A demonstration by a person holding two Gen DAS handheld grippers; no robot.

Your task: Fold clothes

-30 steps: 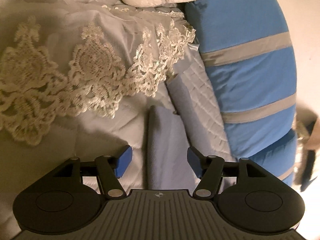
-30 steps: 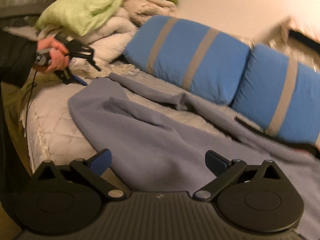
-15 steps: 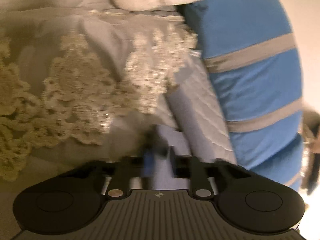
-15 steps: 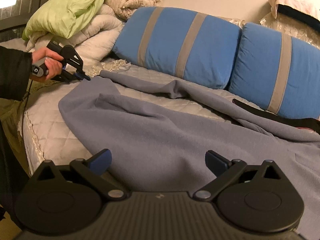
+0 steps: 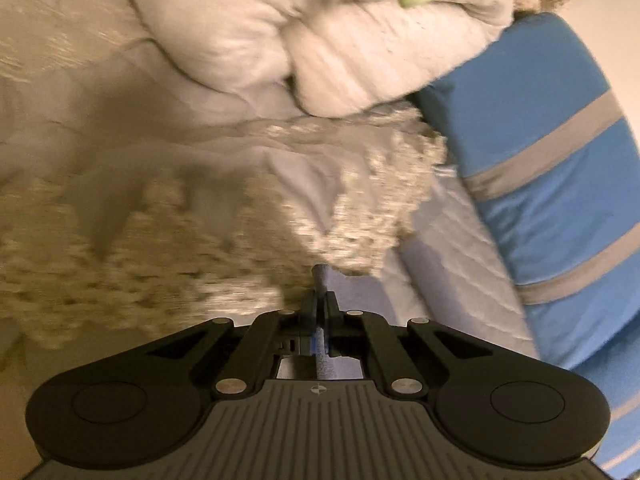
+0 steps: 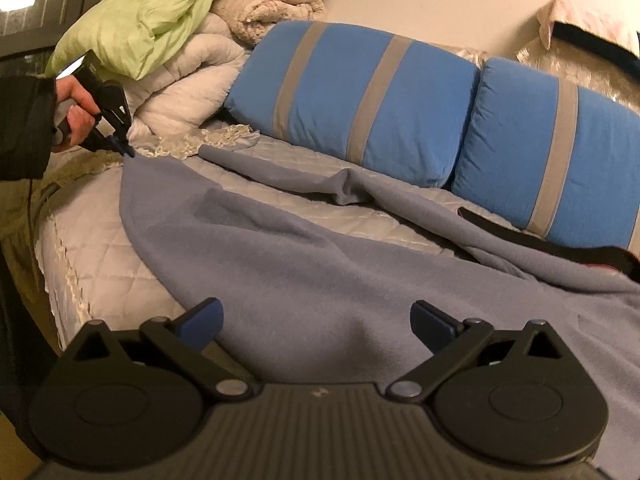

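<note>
**Soft grey-blue garment pinched at one corner, other end free**

At the far left of the right wrist view, the left gripper (image 6: 127, 151) is pressed together on a corner of the grey-blue garment (image 6: 320, 280), a thin fold of cloth standing up between its closed jaws. Its jaws have just been closing on that fold. The lace-edged cover (image 5: 360, 216) lies just ahead of it, with the piled duvets (image 6: 188, 92) beyond.

From that pinch the garment spreads across the quilted bed (image 6: 100, 248) toward the right gripper (image 6: 318, 322), whose jaws are spread wide above the cloth, gripping nothing.

The fabric looks like fleece or thick knit: limp, light, not slippery, likely to sag and drag between grips. A matching hold on the near hem, directly under the right gripper, would probably let both lift a straight edge. The blue striped pillows (image 6: 360, 100) sit beyond, to the right.
</note>
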